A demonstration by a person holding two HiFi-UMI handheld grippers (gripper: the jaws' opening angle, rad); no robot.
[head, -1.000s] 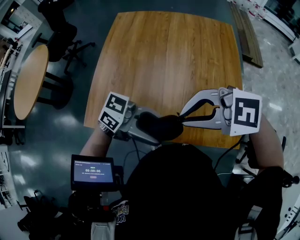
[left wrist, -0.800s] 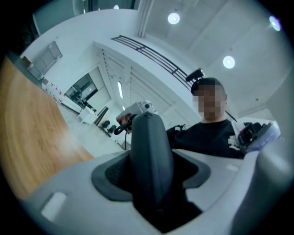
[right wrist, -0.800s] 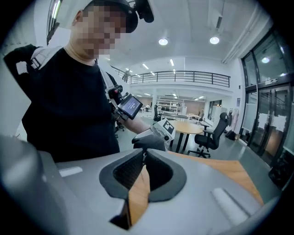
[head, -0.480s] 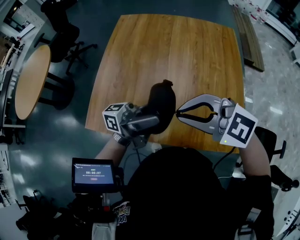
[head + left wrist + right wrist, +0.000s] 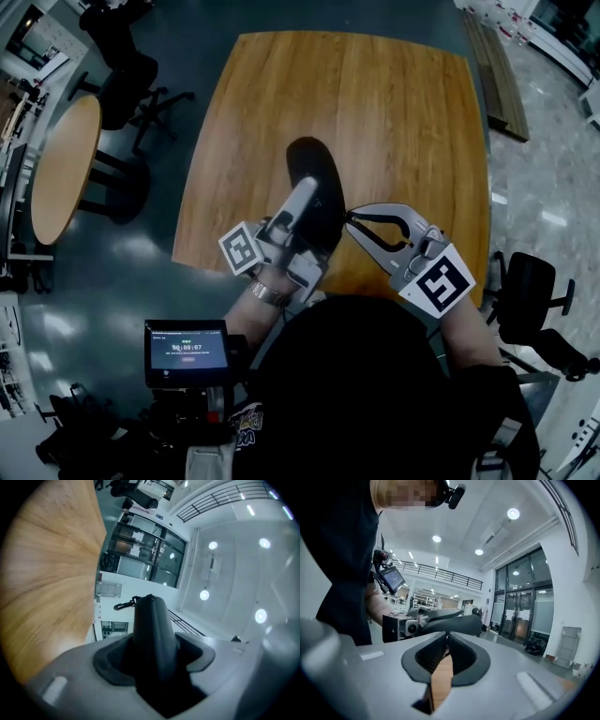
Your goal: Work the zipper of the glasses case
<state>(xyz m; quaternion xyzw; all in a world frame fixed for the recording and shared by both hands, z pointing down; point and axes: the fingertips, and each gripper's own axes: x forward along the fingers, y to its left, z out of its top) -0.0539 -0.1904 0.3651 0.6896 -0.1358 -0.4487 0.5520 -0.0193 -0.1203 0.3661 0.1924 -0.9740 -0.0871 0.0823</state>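
The black glasses case point(image 5: 316, 178) is held up over the near edge of the wooden table point(image 5: 375, 103), its long axis pointing away from me. My left gripper point(image 5: 314, 214) is shut on its near half. In the left gripper view the case point(image 5: 151, 634) stands between the pads, a small clip point(image 5: 123, 605) hanging at its far tip. My right gripper point(image 5: 349, 223) is shut, its tips against the case's right side near the left jaws. In the right gripper view the case point(image 5: 457, 624) lies just beyond the closed tips point(image 5: 446, 638). Whether a zipper pull is pinched there stays hidden.
A round side table point(image 5: 61, 164) and dark chairs point(image 5: 122, 66) stand at the left on the floor. Another chair point(image 5: 527, 291) is at the right. A small screen point(image 5: 186, 349) is mounted at my chest. A person's arm point(image 5: 375, 604) shows in the right gripper view.
The left gripper has swung the case from lying crosswise at the table's near edge to pointing away over the table. The right gripper has turned and shifted left to stay at the case.
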